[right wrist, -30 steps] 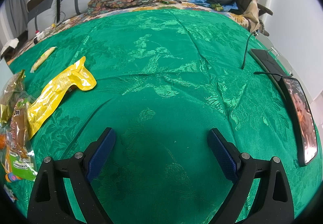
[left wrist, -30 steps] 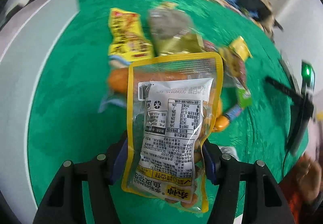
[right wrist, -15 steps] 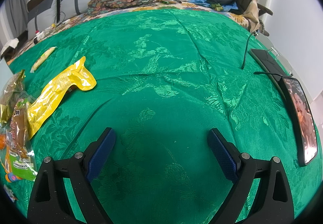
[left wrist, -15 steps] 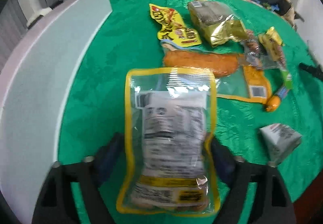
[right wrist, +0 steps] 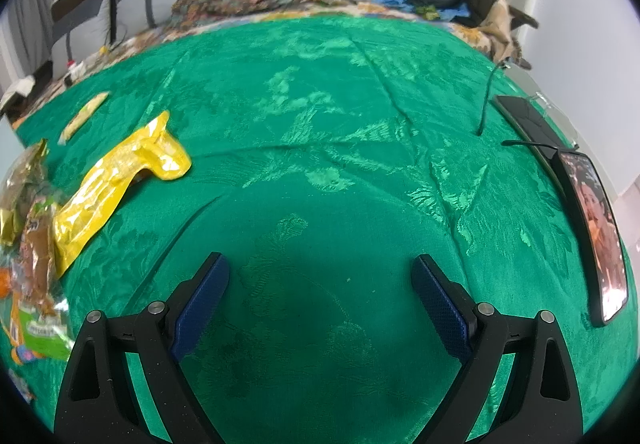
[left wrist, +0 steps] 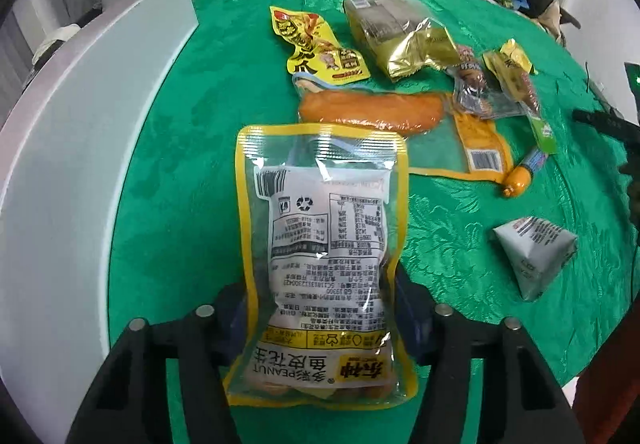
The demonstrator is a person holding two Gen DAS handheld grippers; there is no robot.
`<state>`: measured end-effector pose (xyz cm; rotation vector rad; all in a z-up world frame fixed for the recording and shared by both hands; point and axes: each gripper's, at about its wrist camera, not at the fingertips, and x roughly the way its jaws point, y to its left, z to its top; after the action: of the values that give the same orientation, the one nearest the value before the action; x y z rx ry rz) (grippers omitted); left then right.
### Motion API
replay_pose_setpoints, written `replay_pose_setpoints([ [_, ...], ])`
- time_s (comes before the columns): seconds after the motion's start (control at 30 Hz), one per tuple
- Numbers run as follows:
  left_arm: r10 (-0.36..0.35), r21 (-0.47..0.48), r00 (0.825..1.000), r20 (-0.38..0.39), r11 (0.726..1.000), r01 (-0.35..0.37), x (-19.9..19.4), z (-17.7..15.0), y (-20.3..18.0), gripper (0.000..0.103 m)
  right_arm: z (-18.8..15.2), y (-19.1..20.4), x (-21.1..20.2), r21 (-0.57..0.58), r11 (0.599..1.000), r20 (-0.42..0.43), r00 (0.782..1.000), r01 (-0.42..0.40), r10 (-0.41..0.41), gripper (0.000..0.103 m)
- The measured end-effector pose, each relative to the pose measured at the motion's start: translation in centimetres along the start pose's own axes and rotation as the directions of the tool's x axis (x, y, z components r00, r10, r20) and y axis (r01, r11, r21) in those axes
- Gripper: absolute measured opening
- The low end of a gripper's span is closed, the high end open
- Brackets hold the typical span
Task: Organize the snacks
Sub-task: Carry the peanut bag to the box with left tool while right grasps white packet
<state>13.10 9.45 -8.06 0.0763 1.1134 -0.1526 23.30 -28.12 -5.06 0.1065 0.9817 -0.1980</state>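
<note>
Yellow-edged peanut pouch (left wrist: 324, 244) clamped in the left tool (left wrist: 320, 318), held above the green tablecloth (left wrist: 180, 172), near the orange sausage pack (left wrist: 372, 112); possibly grazing it. Right tool (right wrist: 320, 300) spread apart, gripping nothing, beside a yellow wrapper (right wrist: 116, 180).

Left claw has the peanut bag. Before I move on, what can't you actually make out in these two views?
- Left claw pads: left wrist view, covered by the peanut bag.
- White bin interior: only its outer wall shows, cut by the frame edge.
- Snack pile: right wrist view, cropped at the left edge.
- Phone screen: edge-on, too distorted to read.
</note>
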Motion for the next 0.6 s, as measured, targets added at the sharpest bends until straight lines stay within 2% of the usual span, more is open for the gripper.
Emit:
replay_pose_setpoints([
  [0.07, -0.011, -0.057, 1.000, 0.023, 0.998, 0.012, -0.4, -0.8, 0.6, 0.056, -0.3, 0.0, -0.8, 0.018, 0.999, -0.042, 0.998, -0.035, 0.036, 0.091],
  [0.13, -0.042, -0.130, 0.998, 0.045, 0.990, 0.048, -1.1, -1.7, 1.1, 0.056, -1.9, 0.6, -3.8, 0.008, 0.986, -0.003, 0.986, -0.166, 0.166, 0.091],
  [0.2, -0.085, -0.199, 0.993, 0.077, 0.975, 0.099, -1.7, -2.5, 2.1, 0.056, -4.3, 2.0, -6.6, -0.044, 0.960, 0.009, 0.960, -0.278, 0.278, 0.091],
  [0.27, -0.097, -0.241, 0.990, 0.101, 0.963, 0.119, -2.2, -2.8, 2.7, 0.056, -7.2, 3.8, -8.9, -0.074, 0.915, -0.008, 0.918, -0.397, 0.397, 0.091],
  [0.37, -0.109, -0.272, 0.983, 0.150, 0.951, 0.147, -3.3, -3.4, 3.7, 0.056, -10.3, 7.3, -11.0, -0.113, 0.855, -0.023, 0.861, -0.507, 0.508, 0.091],
  [0.43, -0.116, -0.293, 0.977, 0.176, 0.942, 0.165, -3.8, -3.5, 4.6, 0.056, -11.3, 10.6, -11.8, -0.169, 0.825, -0.043, 0.840, -0.539, 0.541, 0.091],
  [0.47, -0.120, -0.306, 0.975, 0.184, 0.936, 0.173, -4.1, -3.7, 5.0, 0.056, -11.5, 12.7, -12.0, -0.212, 0.812, -0.061, 0.837, -0.544, 0.544, 0.091],
  [0.6, -0.131, -0.348, 0.968, 0.213, 0.916, 0.200, -5.4, -4.5, 6.1, 0.056, -11.6, 18.8, -11.4, -0.313, 0.792, -0.120, 0.849, -0.524, 0.514, 0.091],
])
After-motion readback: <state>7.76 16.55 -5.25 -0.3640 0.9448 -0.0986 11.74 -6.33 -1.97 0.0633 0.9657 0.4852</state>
